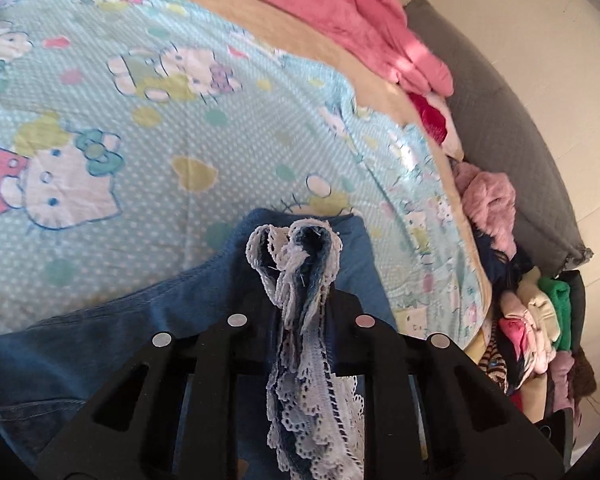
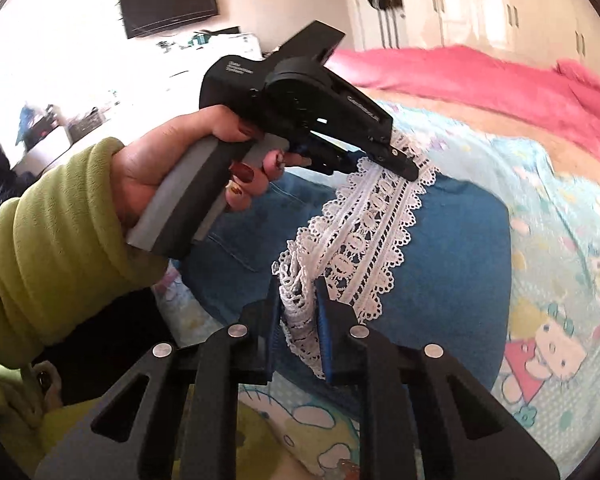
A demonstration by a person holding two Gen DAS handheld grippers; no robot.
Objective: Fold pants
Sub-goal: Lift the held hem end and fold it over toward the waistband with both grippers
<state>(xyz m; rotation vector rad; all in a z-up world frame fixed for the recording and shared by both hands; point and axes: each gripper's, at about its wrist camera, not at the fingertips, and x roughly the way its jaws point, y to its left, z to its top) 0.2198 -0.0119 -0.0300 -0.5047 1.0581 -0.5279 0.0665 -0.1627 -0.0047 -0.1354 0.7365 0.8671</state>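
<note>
Both views are daylit and pretty bright. In the right wrist view the white wall around the dark flat wall-mounted screen (image 2: 168,2) is totally blown out from about 9 to 11 o'clock, so detail there washes away. There's motion blur toward the edges. Fisheye bending curves the pink fuzzy blanket (image 1: 352,12) hard, and black vignette eats every corner. A sunny patch hits it around 1 o'clock.

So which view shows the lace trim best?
The right wrist view: the lace trim stretches flat between left gripper and right gripper over the pants. The left wrist view shows it bunched.
</note>
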